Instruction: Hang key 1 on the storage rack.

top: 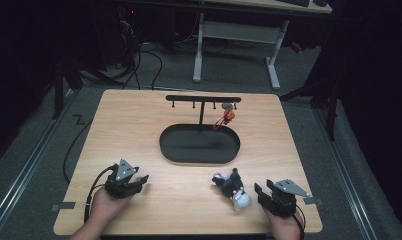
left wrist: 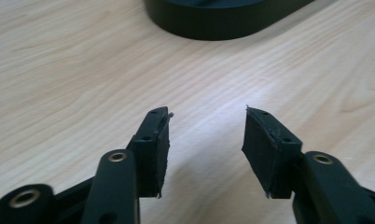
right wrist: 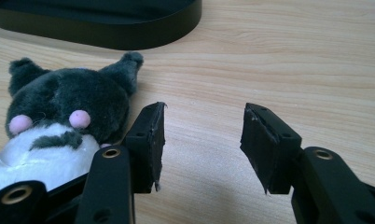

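A dark grey and white plush toy [top: 232, 189] with pink cheeks lies on the wooden table [top: 139, 125] near its front right. In the right gripper view the plush [right wrist: 64, 107] sits just left of my left jaw, outside the gap. My right gripper [top: 264, 187] [right wrist: 204, 106] is open over bare wood, with nothing between its jaws. My left gripper [top: 141, 182] [left wrist: 208, 112] is at the front left, open and empty, low over the table.
A black oval tray [top: 164, 145] [left wrist: 213, 23] [right wrist: 106, 28] sits mid-table. Behind it a black T-shaped hook stand [top: 203, 99] carries a red-orange charm [top: 227, 117] at its right. A white-legged desk [top: 234, 35] stands beyond the table.
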Demonstrator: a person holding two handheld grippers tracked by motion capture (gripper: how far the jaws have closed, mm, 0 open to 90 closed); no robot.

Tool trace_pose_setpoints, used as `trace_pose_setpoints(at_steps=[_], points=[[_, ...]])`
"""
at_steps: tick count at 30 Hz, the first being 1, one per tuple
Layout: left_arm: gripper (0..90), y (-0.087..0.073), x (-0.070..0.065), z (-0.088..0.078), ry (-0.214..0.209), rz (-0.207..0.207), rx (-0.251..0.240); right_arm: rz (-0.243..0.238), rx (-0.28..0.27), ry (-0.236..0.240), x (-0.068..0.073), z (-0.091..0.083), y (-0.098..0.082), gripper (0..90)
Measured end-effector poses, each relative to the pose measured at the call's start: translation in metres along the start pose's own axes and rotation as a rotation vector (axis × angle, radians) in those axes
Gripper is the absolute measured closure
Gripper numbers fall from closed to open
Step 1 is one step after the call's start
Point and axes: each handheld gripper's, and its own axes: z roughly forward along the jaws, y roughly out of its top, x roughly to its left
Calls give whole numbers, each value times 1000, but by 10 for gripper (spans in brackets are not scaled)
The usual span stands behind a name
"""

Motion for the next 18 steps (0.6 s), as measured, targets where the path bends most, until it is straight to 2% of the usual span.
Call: trace_pose_setpoints(at_steps=[1, 2, 3, 5, 10, 12, 18], points=[[486, 0, 1, 0, -24, -25, -7, -1, 1, -5, 1, 0, 0, 500], [483, 0, 1, 0, -24, -25, -7, -1, 1, -5, 1, 0, 0, 500], [480, 2, 0, -1, -42, -28, -23, -11, -2, -10, 2, -1, -1, 498], [465, 4, -3, -2, -34, -5, -34, -17, -2, -20, 3, -1, -1, 497], [450, 5, -4, -5, -44, -13, -64, -40, -3, -26, 4, -3, 0, 492], [441, 6, -5, -4, -43, -3, -62, -50, 21, -30, 6, -3, 2, 497], [432, 6, -7, -1, -50, 18, -54, -67, 44, -46, 9, -3, 10, 504]])
